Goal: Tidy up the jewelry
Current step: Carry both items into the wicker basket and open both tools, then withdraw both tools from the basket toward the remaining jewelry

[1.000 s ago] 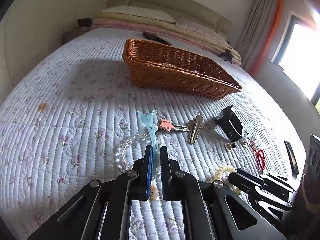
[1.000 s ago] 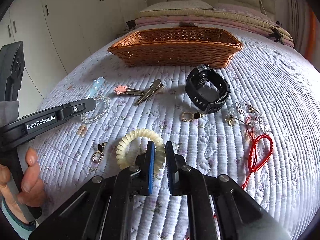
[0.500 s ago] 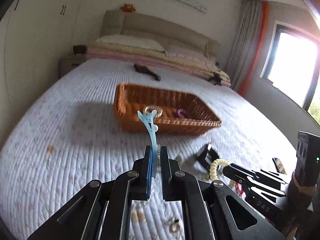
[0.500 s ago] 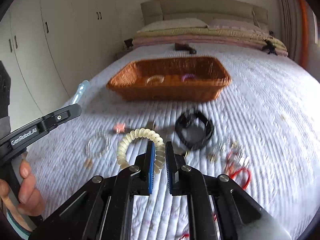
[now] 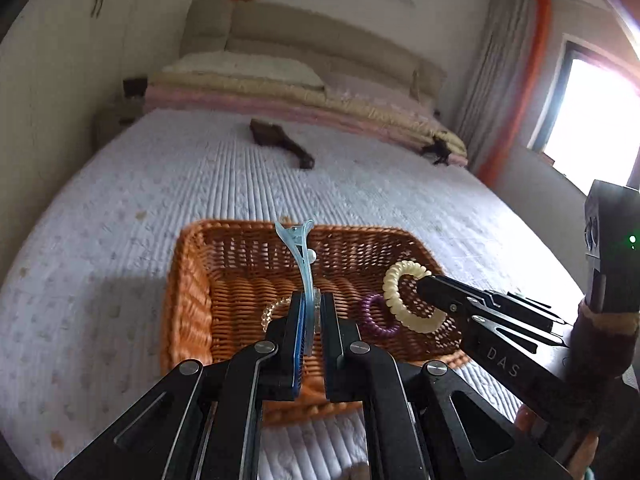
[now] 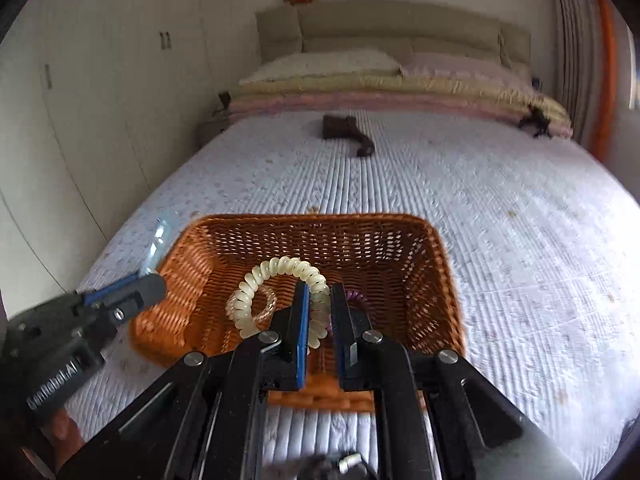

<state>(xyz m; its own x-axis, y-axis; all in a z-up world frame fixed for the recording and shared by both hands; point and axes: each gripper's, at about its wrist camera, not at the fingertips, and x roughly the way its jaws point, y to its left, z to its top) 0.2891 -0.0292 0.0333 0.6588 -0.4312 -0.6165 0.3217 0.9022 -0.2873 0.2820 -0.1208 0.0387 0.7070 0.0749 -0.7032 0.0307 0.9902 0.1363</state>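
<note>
My left gripper (image 5: 311, 300) is shut on a light blue hair clip (image 5: 301, 256) that sticks up above the brown wicker basket (image 5: 188, 292). My right gripper (image 6: 319, 292) is shut on a cream spiral hair tie (image 6: 256, 284) and holds it over the basket (image 6: 440, 280). The right gripper also shows in the left wrist view (image 5: 420, 286), with the hair tie (image 5: 400, 300) hanging from it. A purple spiral hair tie (image 5: 374, 320) and a clear bead bracelet (image 5: 274, 310) lie in the basket. The left gripper shows at the left of the right wrist view (image 6: 154, 284).
The basket stands on a white quilted bed cover (image 5: 120, 208). A dark brown object (image 5: 280, 142) lies farther up the bed. Folded bedding and pillows (image 5: 248, 76) sit at the headboard. A window (image 5: 592, 120) is at the right, wardrobes (image 6: 80, 100) at the left.
Both grippers lifted off the bed with the clip and the hair tie and moved forward over the basket. The other jewelry on the cover has dropped out of view.
</note>
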